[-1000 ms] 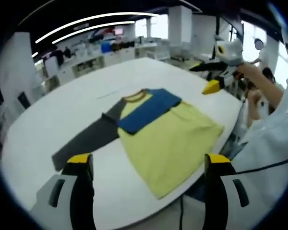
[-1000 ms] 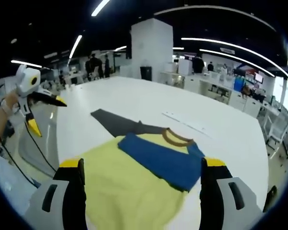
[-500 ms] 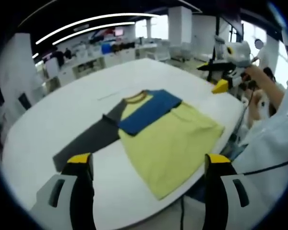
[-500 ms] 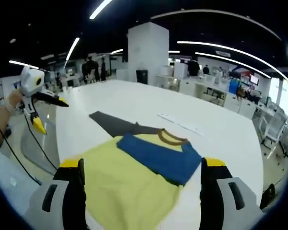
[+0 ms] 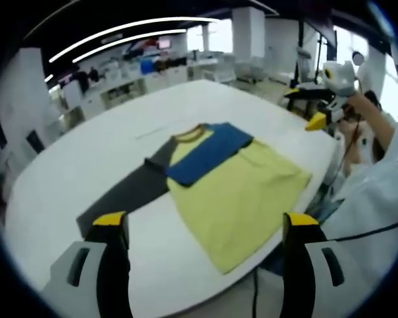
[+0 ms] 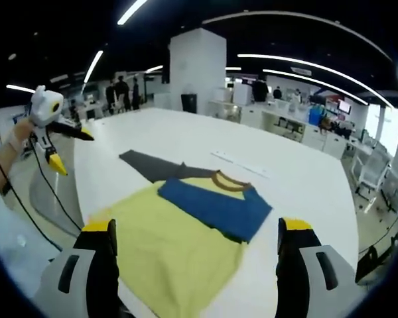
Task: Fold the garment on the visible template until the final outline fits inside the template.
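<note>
A long-sleeved shirt lies flat on the white table [image 5: 79, 152]. Its yellow body [image 5: 242, 192] reaches the near table edge. The blue sleeve [image 5: 209, 151] is folded across the chest, and the grey sleeve [image 5: 123, 195] stretches out to the side. My left gripper [image 5: 204, 220] hangs open above the near edge, holding nothing. My right gripper [image 5: 300, 110] is raised off the table's far right corner in a hand. In the right gripper view the yellow body [image 6: 162, 245], blue sleeve [image 6: 212, 207] and grey sleeve [image 6: 152, 165] lie ahead of my open right gripper [image 6: 198, 226]. The left gripper [image 6: 75, 154] is aloft at the left.
A thin pale strip [image 5: 151, 131] lies on the table beyond the collar. A person's white sleeve [image 5: 378, 199] stands at the right table edge. Cables [image 6: 43, 199] hang from the left gripper. Desks, a white pillar [image 6: 196, 69] and distant people fill the room behind.
The right gripper has drifted off to the right, away from the shirt, in the left gripper view. The right gripper's camera has shifted slightly. The shirt itself lies as before.
</note>
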Motion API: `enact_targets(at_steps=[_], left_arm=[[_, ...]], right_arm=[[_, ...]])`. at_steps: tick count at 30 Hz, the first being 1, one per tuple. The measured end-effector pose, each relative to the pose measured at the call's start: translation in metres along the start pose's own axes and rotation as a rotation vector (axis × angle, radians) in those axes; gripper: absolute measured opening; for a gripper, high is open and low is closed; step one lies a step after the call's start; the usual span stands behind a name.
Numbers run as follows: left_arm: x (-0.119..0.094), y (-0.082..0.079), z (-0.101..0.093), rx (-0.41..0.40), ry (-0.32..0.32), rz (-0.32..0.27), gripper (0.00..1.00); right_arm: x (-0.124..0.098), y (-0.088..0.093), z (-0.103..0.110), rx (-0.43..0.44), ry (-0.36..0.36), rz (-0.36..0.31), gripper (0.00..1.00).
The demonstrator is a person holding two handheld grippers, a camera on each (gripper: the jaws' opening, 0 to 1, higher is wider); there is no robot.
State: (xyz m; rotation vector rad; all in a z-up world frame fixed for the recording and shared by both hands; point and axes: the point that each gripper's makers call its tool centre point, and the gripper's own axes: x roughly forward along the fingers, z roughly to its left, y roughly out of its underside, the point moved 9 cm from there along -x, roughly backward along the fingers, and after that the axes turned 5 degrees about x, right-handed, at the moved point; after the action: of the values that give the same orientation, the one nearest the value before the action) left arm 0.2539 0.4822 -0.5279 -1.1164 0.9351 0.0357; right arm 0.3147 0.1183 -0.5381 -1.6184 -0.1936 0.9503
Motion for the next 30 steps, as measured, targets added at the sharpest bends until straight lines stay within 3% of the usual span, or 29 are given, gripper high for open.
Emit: enact_targets(at_steps=[19,30], left_arm=[[0.004,-0.008,0.01,0.048,0.015,0.02,0.92],[0.003,-0.016,0.024,0.084,0.01,0.026,0.92]], right_arm=[[-0.018,0.019,-0.004,0.029,0.017,0.038,1.0],[-0.028,0.031,-0.002,0.068,0.037,0.066,1.0]])
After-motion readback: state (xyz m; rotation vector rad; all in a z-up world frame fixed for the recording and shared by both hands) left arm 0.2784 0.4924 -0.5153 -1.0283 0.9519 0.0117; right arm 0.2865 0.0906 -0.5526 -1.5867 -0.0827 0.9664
